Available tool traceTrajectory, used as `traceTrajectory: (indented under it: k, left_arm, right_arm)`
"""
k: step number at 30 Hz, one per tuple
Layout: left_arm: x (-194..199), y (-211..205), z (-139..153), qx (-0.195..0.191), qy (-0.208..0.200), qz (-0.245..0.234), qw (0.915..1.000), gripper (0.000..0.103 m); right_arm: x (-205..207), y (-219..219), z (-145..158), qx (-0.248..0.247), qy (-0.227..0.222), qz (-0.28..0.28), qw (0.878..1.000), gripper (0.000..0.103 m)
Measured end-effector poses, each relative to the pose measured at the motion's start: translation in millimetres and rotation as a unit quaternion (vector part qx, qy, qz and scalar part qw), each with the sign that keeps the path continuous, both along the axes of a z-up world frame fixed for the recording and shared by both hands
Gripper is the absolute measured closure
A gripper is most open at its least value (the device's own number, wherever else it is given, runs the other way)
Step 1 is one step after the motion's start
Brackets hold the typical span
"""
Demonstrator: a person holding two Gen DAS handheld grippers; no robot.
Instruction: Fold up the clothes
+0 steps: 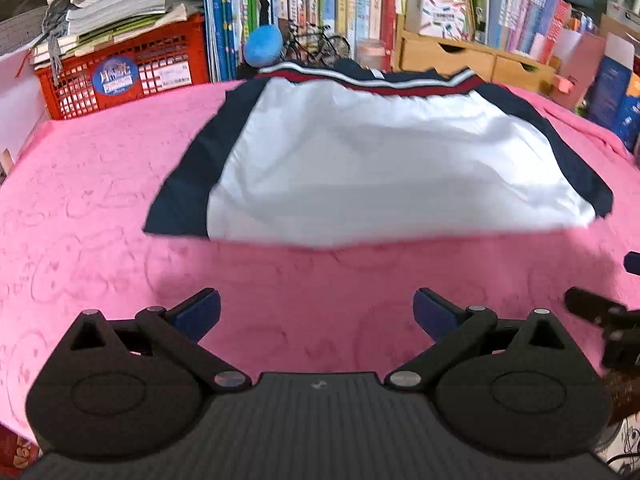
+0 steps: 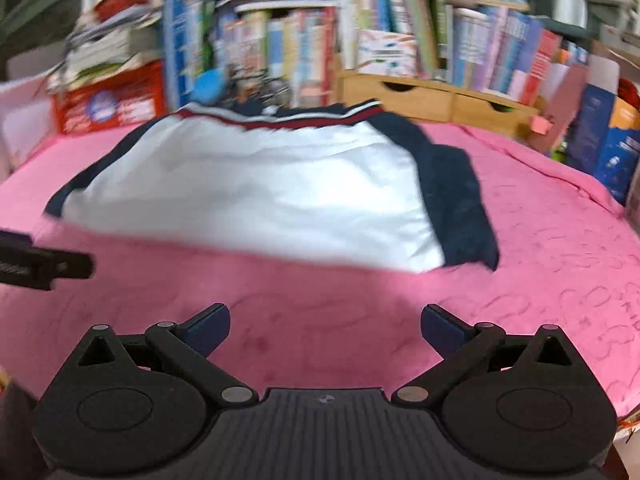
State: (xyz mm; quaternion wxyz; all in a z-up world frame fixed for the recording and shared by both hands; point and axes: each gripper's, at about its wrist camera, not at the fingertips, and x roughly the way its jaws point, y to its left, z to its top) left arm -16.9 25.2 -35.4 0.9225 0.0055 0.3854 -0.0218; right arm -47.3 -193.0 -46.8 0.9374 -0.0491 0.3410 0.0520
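both tongs, left [image 1: 316, 308] and right [image 2: 326, 324], spread apart and empty above pink embossed blanket [image 1: 100, 200]; each should pinch a near hem corner of white navy-sleeved shirt [image 1: 380, 168] evenly.

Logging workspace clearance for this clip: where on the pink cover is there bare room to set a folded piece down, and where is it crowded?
Bare pink cover runs between the shirt's near hem and both open grippers, left gripper and right gripper, and along both sleeves. The far edge is crowded: red crate, books and wooden drawers press close behind the collar.
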Motion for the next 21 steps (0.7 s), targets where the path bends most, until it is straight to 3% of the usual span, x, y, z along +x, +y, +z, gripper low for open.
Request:
traceTrajectory:
  k: [12, 21]
  left_arm:
    - [-14.1, 0.9, -1.8, 0.005, -0.004, 0.01, 0.9999, 0.0]
    - [9.5, -8.8, 0.3, 0.018, -0.007, 0.003, 0.9998, 0.0]
  right_arm:
    - [-28.2, 13.4, 5.5, 0.011, -0.006, 0.017, 1.0, 0.0]
    - [-17.3, -1.5, -3.8, 0.038, -0.009, -0.006, 0.999, 0.0]
